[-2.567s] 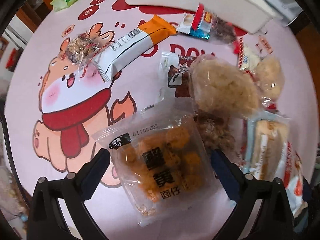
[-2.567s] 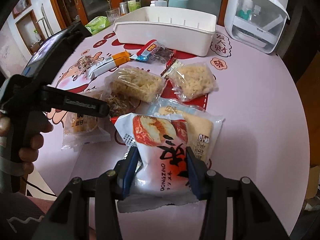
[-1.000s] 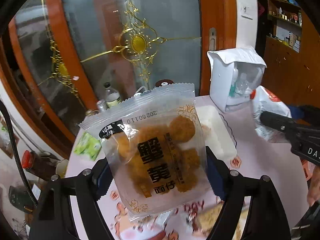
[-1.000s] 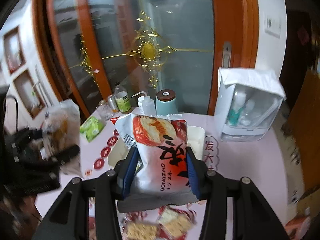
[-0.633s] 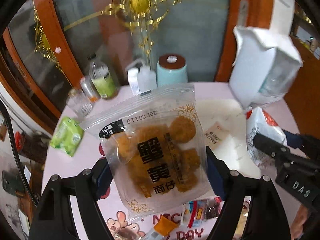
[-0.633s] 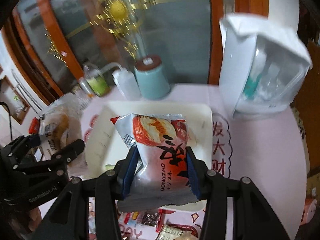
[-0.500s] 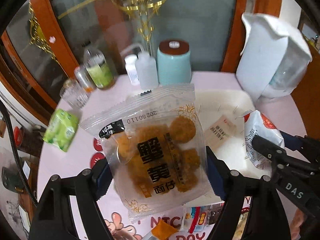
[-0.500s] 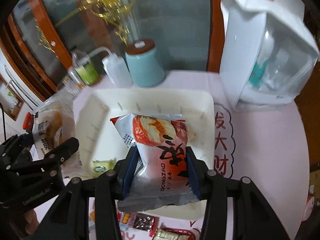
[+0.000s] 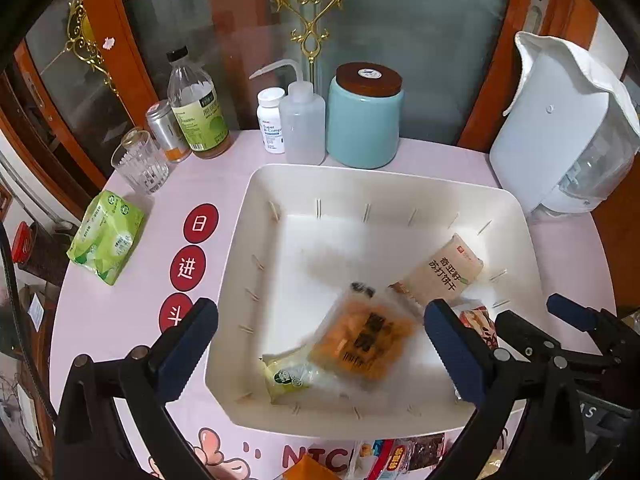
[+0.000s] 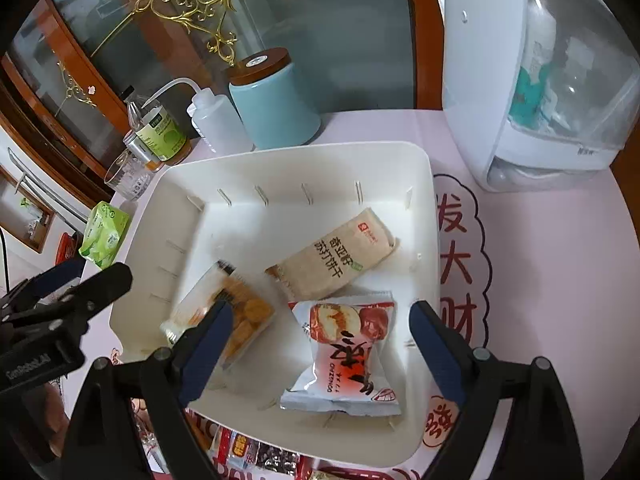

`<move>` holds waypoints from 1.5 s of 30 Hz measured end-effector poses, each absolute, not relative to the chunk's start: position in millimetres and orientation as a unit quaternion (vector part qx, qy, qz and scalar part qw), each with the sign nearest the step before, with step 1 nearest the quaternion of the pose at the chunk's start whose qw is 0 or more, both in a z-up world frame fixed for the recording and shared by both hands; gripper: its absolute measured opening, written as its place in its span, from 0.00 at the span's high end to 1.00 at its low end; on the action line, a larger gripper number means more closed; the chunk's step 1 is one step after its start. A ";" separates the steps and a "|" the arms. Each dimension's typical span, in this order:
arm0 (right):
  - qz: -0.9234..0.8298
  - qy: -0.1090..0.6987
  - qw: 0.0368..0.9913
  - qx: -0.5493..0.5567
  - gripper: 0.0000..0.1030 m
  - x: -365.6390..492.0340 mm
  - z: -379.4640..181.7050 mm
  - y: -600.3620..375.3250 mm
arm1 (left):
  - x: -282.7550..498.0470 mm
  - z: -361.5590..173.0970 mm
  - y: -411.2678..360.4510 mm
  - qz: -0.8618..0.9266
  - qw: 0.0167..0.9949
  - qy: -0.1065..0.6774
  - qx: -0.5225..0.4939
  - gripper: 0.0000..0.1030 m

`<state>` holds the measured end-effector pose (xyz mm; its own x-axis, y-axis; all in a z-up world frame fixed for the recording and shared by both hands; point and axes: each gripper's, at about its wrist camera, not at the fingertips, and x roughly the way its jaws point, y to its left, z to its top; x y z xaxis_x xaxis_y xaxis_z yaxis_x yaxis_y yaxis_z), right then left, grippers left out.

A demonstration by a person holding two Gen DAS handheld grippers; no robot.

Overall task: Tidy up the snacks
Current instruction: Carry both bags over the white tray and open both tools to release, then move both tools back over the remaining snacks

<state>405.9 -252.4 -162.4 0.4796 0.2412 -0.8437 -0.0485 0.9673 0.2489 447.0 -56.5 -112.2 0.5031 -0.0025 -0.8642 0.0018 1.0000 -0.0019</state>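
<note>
A white bin point(image 9: 256, 184) point(image 10: 424, 184) stands on the pink table. In it lie a clear pack of orange snacks point(image 9: 362, 346) point(image 10: 240, 312), blurred in the left wrist view, a beige cracker pack point(image 9: 444, 274) point(image 10: 334, 258), a small green-labelled pack point(image 9: 286, 376) and a red-and-white pouch point(image 10: 344, 356) point(image 9: 478, 322). My left gripper point(image 9: 320, 352) is open and empty above the bin's near left part. My right gripper point(image 10: 320, 348) is open and empty above the pouch. Each gripper shows in the other's view: the right point(image 9: 560, 332), the left point(image 10: 92, 284).
Behind the bin stand a teal jar point(image 9: 364, 116) point(image 10: 276, 104), a squeeze bottle point(image 9: 302, 124), a pill bottle point(image 9: 270, 120), a green-label bottle point(image 9: 196, 108) and a glass point(image 9: 140, 166). A white water filter jug point(image 9: 560, 128) point(image 10: 536, 76) stands right. A green tissue pack point(image 9: 106, 236) lies left. Loose snacks point(image 9: 404, 452) lie before the bin.
Both grippers have opened and let go: the orange snack pack and the red-and-white pouch have dropped into the bin. Both grippers moved forward over the bin.
</note>
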 end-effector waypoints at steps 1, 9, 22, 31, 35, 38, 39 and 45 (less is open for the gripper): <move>0.086 0.503 0.854 0.095 0.12 403.2 -162.6 -252.0 | 444.7 -110.5 -56.9 -0.001 0.868 0.496 0.002 0.01; 0.090 0.501 0.857 0.082 0.12 372.8 -154.4 -249.6 | 414.5 -97.1 -56.2 -0.017 0.869 0.494 -0.001 0.01; 0.051 0.477 0.876 0.050 0.12 319.9 -107.5 -239.7 | 355.4 -54.7 -49.1 -0.040 0.880 0.473 0.034 0.01; 0.045 0.464 0.884 0.029 0.12 252.1 -83.9 -220.8 | 286.1 -23.5 -34.4 -0.084 0.883 0.458 0.053 0.01; 0.040 0.453 0.890 0.024 0.12 213.1 -75.8 -216.5 | 253.5 -14.9 -32.2 -0.102 0.886 0.447 0.064 0.01; 0.035 0.447 0.894 0.019 0.12 182.7 -74.4 -215.3 | 225.0 -12.2 -27.2 -0.118 0.888 0.441 0.058 0.01; 0.034 0.445 0.895 0.018 0.12 171.5 -74.8 -215.6 | 216.7 -12.2 -26.2 -0.122 0.887 0.441 0.056 0.01; 0.017 0.429 0.903 -0.002 0.12 112.3 -81.8 -221.7 | 174.8 -27.8 -26.3 -0.155 0.877 0.452 0.055 0.01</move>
